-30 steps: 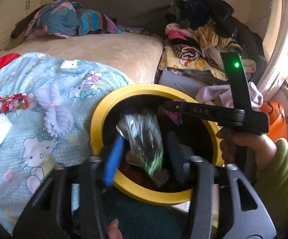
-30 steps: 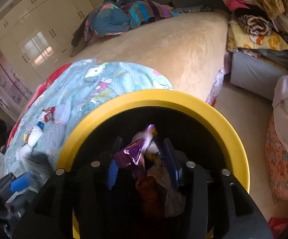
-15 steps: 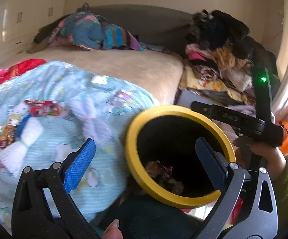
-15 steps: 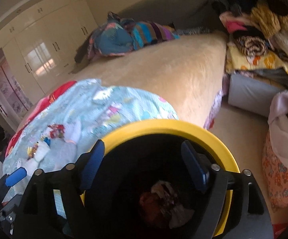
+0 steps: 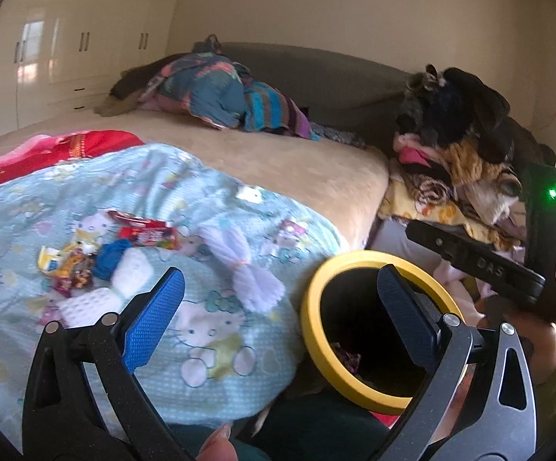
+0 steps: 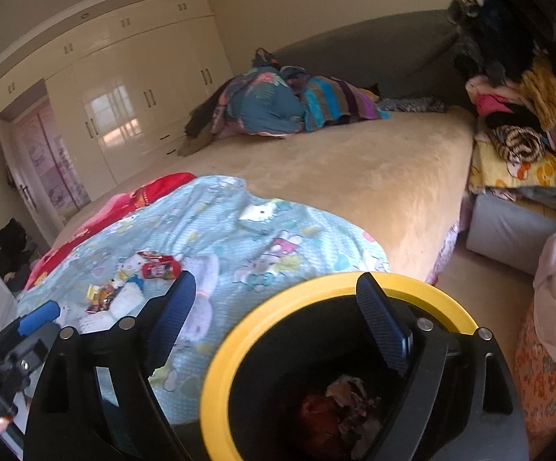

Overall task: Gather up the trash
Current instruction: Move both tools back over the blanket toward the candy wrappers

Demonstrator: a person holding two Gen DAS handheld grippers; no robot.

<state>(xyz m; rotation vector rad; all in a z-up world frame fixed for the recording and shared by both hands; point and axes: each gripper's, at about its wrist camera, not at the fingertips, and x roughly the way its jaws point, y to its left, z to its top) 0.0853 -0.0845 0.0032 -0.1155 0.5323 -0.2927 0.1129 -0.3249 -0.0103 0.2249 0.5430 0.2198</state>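
Wrappers (image 5: 145, 235) lie on the bed's blue blanket (image 5: 216, 345) beside the yellow-rimmed bin (image 5: 316, 280): light, crinkly, slippery; pinch a flat edge. Left claw (image 5: 278, 311) and right claw (image 6: 278, 319) both gape, having just opened, empty.

You face a bed (image 6: 374, 176) covered by a tan plush spread. A light blue cartoon-cat blanket (image 5: 216, 330) lies over its near end, beside a red blanket (image 5: 67, 146). On the blue blanket you see a lilac yarn bundle (image 5: 239, 265) and white knitted pieces (image 5: 132, 272). A heap of teal and striped bedding (image 6: 297, 103) rests at the far end against a grey headboard (image 5: 328, 73). Glossy cream wardrobes (image 6: 132, 107) line the left wall. At right, piled clothes (image 5: 458, 142) sit on a grey storage box (image 6: 508, 230).
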